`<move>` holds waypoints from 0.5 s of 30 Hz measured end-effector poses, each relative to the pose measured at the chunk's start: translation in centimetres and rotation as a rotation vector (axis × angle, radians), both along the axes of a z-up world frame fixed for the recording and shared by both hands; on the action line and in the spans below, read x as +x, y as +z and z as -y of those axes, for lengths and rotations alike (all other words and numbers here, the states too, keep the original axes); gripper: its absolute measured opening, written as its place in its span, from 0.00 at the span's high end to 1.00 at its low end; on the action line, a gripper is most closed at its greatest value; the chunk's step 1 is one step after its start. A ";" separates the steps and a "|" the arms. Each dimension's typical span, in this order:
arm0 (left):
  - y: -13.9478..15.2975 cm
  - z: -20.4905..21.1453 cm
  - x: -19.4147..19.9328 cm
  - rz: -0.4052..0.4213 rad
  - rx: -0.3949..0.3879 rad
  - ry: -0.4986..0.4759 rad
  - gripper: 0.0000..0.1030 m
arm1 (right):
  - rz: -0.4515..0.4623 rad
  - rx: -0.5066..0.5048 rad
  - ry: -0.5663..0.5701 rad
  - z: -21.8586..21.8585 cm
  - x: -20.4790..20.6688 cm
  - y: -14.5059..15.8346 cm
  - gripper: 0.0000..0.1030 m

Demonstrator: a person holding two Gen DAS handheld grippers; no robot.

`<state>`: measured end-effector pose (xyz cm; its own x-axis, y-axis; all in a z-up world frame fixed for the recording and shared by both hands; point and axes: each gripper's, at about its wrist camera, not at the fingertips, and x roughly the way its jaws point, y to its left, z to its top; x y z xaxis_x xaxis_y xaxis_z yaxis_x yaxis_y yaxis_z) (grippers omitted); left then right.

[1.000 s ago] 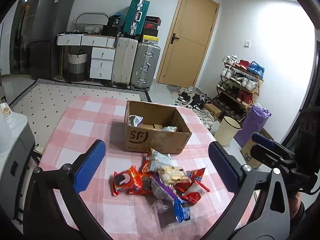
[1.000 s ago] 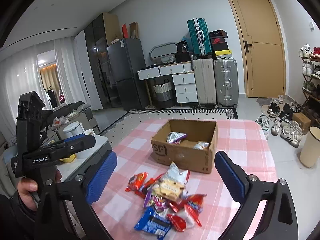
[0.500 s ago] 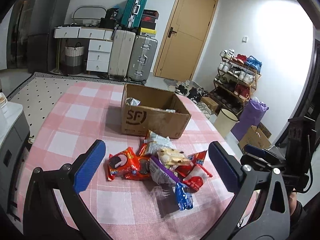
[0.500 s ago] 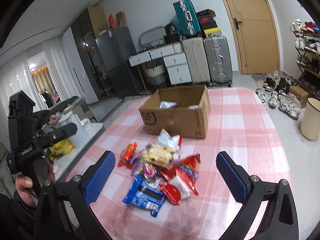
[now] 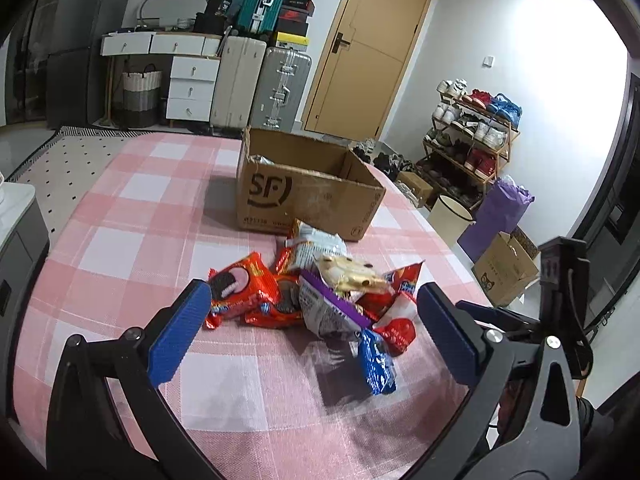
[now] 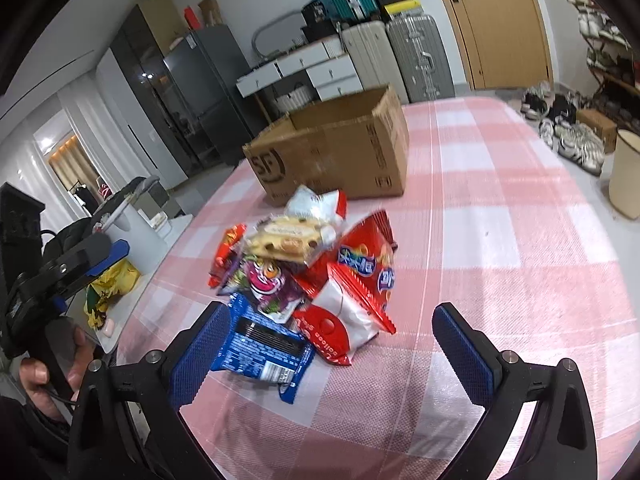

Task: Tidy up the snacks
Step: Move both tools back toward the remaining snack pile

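Right wrist view: right claw (image 6: 330, 354) is hanging wide open, straddling the blue packet (image 6: 262, 350) at the pile's near edge. Left claw (image 5: 314, 330) is gaping too, just short of the snack pile (image 5: 320, 292).

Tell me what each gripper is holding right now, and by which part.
Nothing is held. The left gripper and right gripper are both open above the snack pile, touching no packet.

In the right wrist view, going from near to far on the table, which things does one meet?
Blue snack packet → red and white packet → pale biscuit packet → cardboard box.
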<state>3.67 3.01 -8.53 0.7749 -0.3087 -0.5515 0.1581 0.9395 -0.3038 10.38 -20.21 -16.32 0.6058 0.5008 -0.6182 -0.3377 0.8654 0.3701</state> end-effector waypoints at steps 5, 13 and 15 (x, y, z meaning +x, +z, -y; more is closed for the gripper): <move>-1.3 0.3 0.5 -0.019 -0.013 -0.031 0.01 | -0.038 0.014 0.001 -0.4 1.3 -1.4 0.00; -3.1 0.4 1.3 -0.053 -0.020 -0.044 0.01 | -0.089 0.016 0.002 -1.0 2.8 -3.2 0.01; -3.4 0.3 1.4 -0.057 -0.024 -0.047 0.01 | -0.094 0.016 0.004 -1.1 3.0 -3.5 0.03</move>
